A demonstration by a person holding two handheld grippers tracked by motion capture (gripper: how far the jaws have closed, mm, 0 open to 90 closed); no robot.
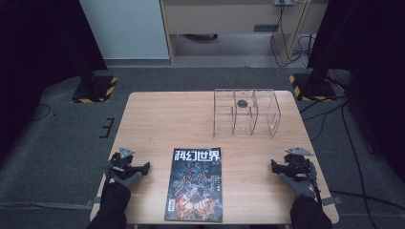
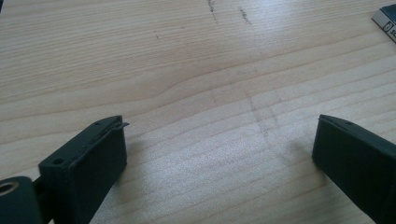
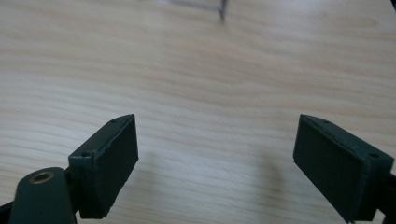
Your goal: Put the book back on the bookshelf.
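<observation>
You're at the start position: both grippers parked on the table [image 1: 157,119], nothing picked up yet. Left gripper [image 1: 143,167] sits at the near left edge, jaws spread wide with only bare wood between them (confirmed in the left gripper view [image 2: 219,154]). Right gripper [image 1: 274,165] is mirrored at the near right edge, jaws just as wide and empty, bare tabletop ahead of it in the right gripper view [image 3: 215,154].

The thing nearest both is the magazine [image 1: 196,185], lying flat and closed, cover up, at the near middle of the table, between the two grippers and apart from each. Its bottom edge sits close to the table's near edge. Its corner peeks into the left gripper view at the upper right.

Looks: dark glossy cover, large white title characters across the top, orange-red artwork below, a barcode strip near the lower left corner. Thin and floppy by my read, so expect it to sag if lifted by one edge.

Behind it, toward the far right, stands a clear acrylic rack [image 1: 246,112] with upright dividers (a small dark round thing [image 1: 242,103] shows at its back; can't tell what it is). My guess is the magazine goes into a slot there.

Next move, as I judge it: get one jaw under an edge. It lies flush on the wood, so slide it to overhang the near edge or lever up a corner, then pinch the spine side and use the other gripper to steady it.
</observation>
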